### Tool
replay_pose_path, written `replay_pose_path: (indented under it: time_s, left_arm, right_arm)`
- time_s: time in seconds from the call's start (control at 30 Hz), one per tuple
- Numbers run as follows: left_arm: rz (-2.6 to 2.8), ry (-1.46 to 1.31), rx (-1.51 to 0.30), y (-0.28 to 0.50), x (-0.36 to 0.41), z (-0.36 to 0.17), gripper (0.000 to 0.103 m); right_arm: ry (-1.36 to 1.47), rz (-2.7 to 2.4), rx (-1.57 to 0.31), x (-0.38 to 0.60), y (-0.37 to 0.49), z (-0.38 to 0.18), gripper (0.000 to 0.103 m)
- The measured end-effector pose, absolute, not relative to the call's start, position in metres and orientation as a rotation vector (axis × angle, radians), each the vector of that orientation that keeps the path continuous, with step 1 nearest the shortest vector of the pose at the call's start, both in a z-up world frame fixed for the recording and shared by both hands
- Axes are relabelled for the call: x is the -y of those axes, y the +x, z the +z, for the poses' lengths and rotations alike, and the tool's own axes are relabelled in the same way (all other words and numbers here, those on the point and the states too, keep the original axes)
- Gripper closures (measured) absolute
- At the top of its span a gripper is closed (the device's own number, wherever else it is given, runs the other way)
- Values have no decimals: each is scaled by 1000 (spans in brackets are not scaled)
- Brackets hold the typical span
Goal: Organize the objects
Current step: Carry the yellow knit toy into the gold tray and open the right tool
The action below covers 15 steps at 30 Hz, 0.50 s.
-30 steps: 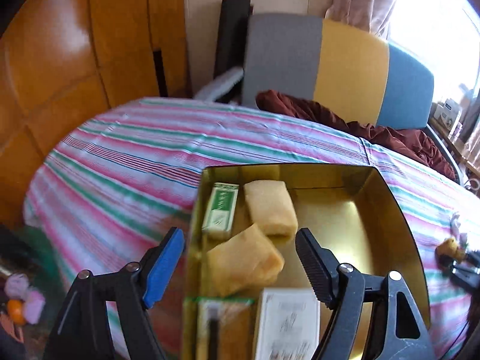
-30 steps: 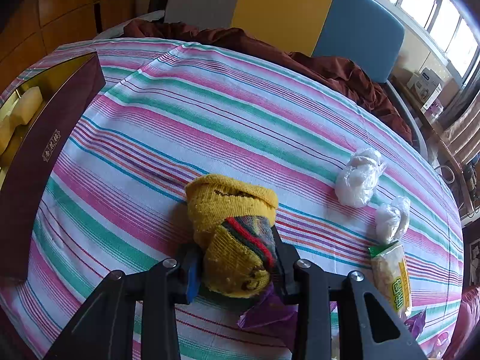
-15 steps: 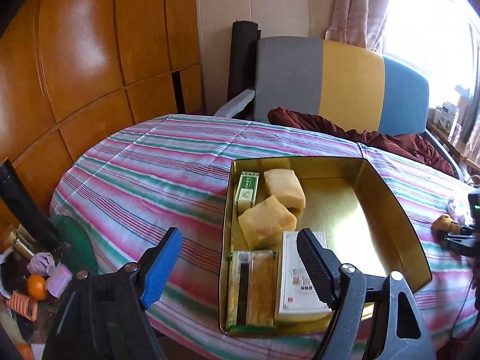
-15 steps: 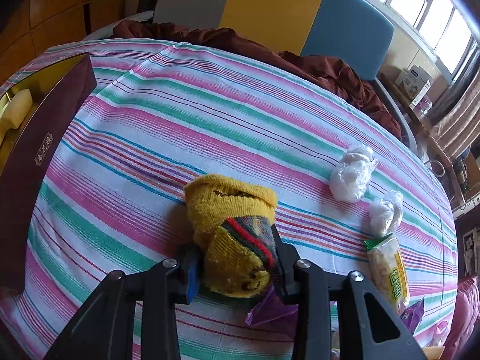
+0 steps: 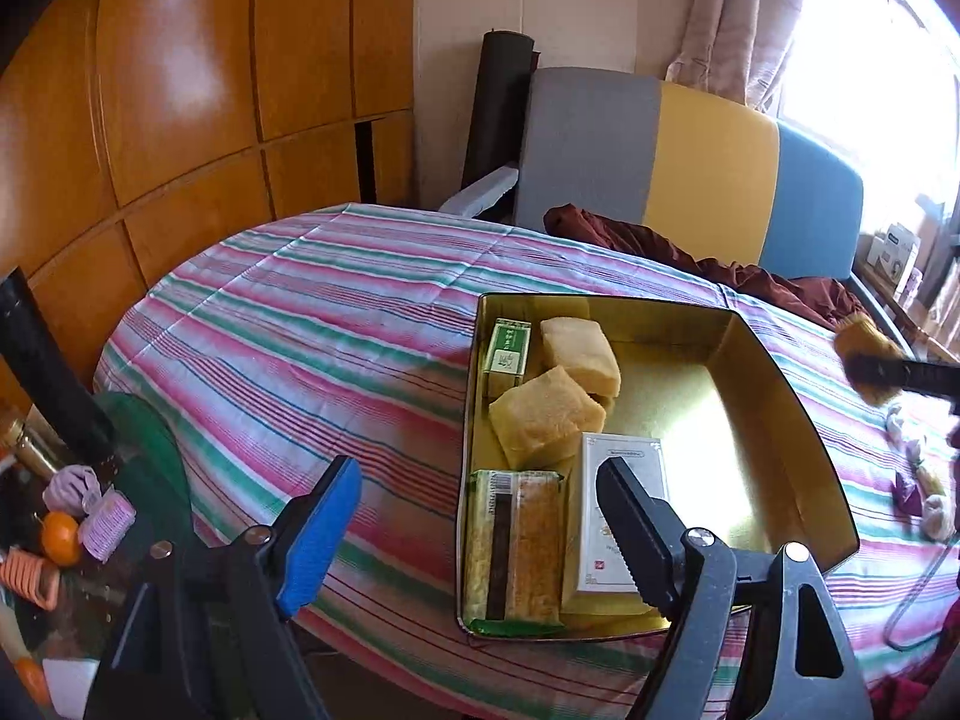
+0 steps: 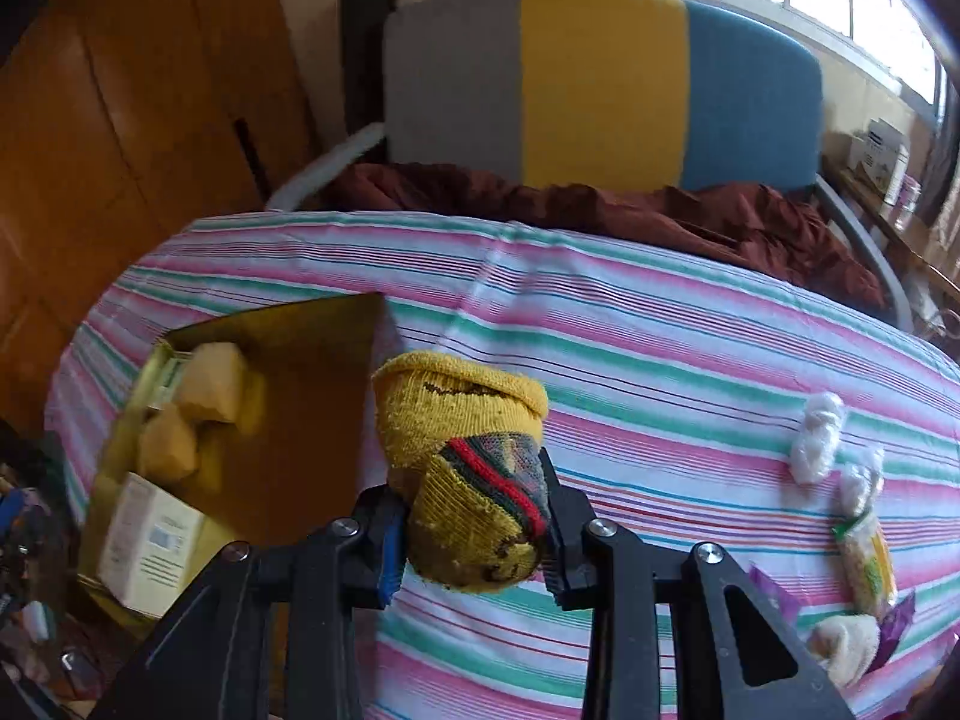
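R gripper (image 6: 474, 534) clamps yellow sock (image 6: 471, 480), prob. above gold tray (image 5: 774, 372); L gripper (image 5: 480, 516) wide, empty.

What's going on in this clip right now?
A person is tidying loose items into a gold-lined rectangular box on a striped tablecloth. The right gripper is shut on a rolled yellow knitted sock, held above the cloth beside the box. The left gripper is open and empty, at the box's near end.

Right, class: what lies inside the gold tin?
Inside the gold tin: a green box, two yellow sponges, a wrapped cake bar and a white box. The left gripper partly covers the white box.
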<state>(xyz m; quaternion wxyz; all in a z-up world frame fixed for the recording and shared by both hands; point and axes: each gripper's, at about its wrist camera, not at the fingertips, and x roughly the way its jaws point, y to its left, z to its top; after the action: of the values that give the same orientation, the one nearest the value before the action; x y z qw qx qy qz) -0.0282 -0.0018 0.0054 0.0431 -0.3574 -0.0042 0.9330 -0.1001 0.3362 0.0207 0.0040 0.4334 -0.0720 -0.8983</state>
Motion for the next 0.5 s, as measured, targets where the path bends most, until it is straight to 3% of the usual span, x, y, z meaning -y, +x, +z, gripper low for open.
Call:
replay_pose_path:
  time_s: [0.23, 0.33, 0.5]
  left_arm:
    - [2868, -1130, 96, -33, 25, -2, 22]
    - [2864, -1148, 116, -36, 31, -6, 22]
    - [2853, -1180, 143, -40, 38, -15, 22]
  right_arm:
    - [1474, -2580, 278, -243, -157, -13, 68]
    - [1595, -2486, 384, -224, -182, -41, 68]
    - [1692, -2343, 528, -196, -199, -74, 59]
